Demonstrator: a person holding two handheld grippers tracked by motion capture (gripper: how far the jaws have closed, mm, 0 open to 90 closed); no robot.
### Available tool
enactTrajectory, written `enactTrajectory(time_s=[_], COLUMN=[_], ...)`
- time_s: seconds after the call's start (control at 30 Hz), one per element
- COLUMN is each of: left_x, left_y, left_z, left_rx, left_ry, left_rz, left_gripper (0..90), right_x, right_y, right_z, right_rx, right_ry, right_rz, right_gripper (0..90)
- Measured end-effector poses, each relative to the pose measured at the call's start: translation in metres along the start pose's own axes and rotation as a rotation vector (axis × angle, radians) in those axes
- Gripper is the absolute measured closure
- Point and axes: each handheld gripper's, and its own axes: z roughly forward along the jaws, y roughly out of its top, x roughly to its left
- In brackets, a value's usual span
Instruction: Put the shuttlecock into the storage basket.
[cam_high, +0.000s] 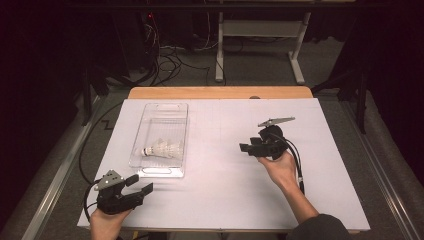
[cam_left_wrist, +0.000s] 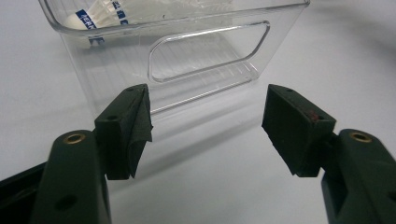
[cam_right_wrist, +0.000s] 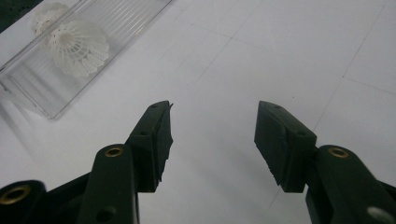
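Nearest the person, at the front left corner of the white surface (cam_high: 220, 200), the left tool (cam_high: 142, 185) rests low with its jaws spread apart and nothing between them; they aim toward the near short end of the clear plastic bin (cam_high: 162, 172). In the left gripper view the bare sheet lies between the two black pads (cam_left_wrist: 133, 130), and the bin's end wall with its cut-out handle (cam_left_wrist: 210, 56) stands just beyond them, not touched.

Farther in, on the right half of the surface, the right tool (cam_high: 246, 148) is held up in a hand (cam_high: 280, 167), its jaws also parted and empty, pointing left toward the bin across an open stretch of sheet. Its cable (cam_high: 298, 160) loops down beside the wrist, and the grey three-cornered plate (cam_high: 276, 121) sits on top.

The shuttlecocks (cam_high: 162, 148) lie inside the bin, in its nearer half, on their sides. Their long axis runs across the bin's width: the cork tip (cam_high: 144, 151) points to the left wall, the white feather skirts open to the right. In the right gripper view the skirts (cam_right_wrist: 77, 46) face that tool through the clear wall. How many are nested together I cannot tell exactly.

The bin itself runs lengthwise away from the person. Only its walls stand between either tool and the shuttlecocks. Beyond the surface's wooden far edge (cam_high: 220, 92) are floor cables (cam_high: 170, 60) and a white desk frame (cam_high: 260, 30).
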Motion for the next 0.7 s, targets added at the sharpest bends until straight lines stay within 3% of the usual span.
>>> enactTrajectory(time_s=[0.7], left_x=[0.0], left_y=[0.0], left_z=[-0.001], left_rx=[0.001], left_ry=[0.001], left_rz=[0.004], left_gripper=[33.4], right_x=[-0.014], right_y=[-0.015], right_z=[-0.012], right_rx=[-0.004], right_ry=[-0.024], right_rz=[0.023], right_gripper=[47.0])
